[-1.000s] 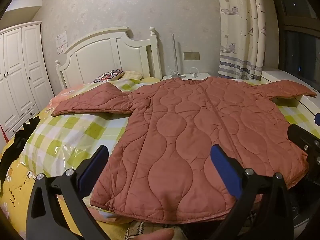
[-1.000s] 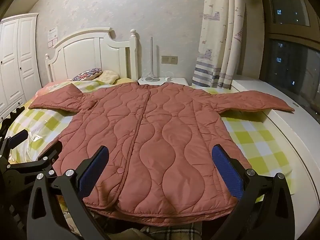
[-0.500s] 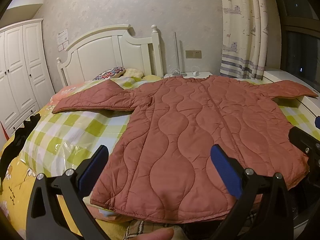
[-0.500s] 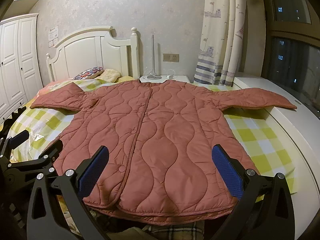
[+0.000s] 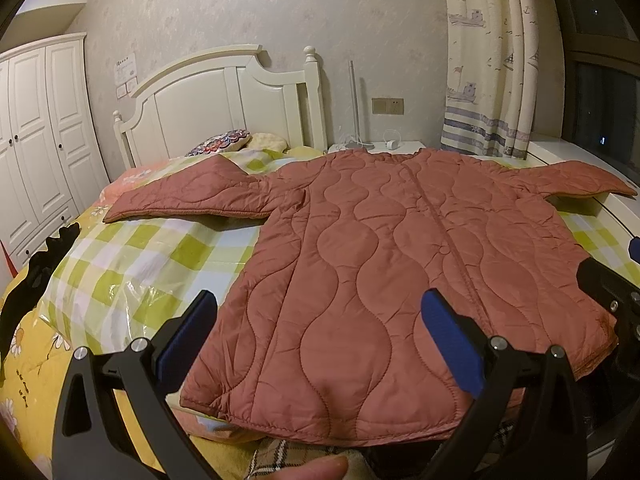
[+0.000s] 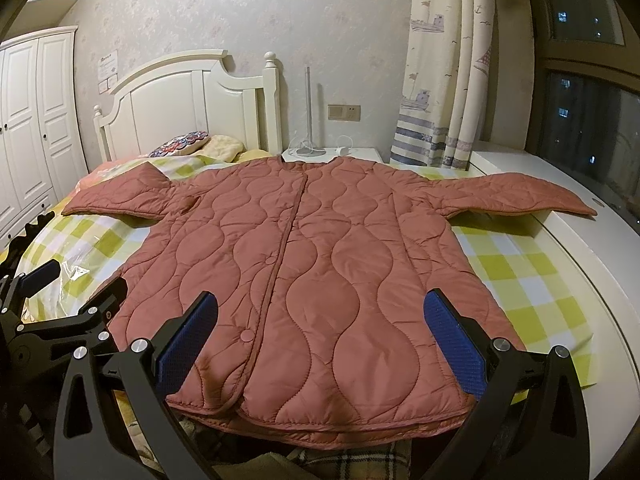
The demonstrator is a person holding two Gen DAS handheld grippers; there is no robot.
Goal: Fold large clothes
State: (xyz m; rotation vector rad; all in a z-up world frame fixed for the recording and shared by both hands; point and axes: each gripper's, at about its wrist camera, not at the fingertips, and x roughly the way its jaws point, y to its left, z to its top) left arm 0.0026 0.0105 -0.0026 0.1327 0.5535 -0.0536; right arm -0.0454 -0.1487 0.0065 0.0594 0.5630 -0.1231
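Bed point(image 6: 532, 280) (checked cover), quilted coat point(image 6: 312, 264) flat

We are easing both tongs back and tipping them up a touch, and that is the only change. Through the left tongs point(image 5: 320, 344) the quilted jacket point(image 5: 400, 264) sits lower in view than a second ago, the headboard point(image 5: 224, 100) dropping with it and more wall showing above. Through the right tongs point(image 6: 320, 340) the hem point(image 6: 328, 428) slides down the same way, and the far sleeve point(image 6: 516, 196) creeps out toward the right edge. The left tongs point(image 6: 60, 304) drift slightly lower in the right view.
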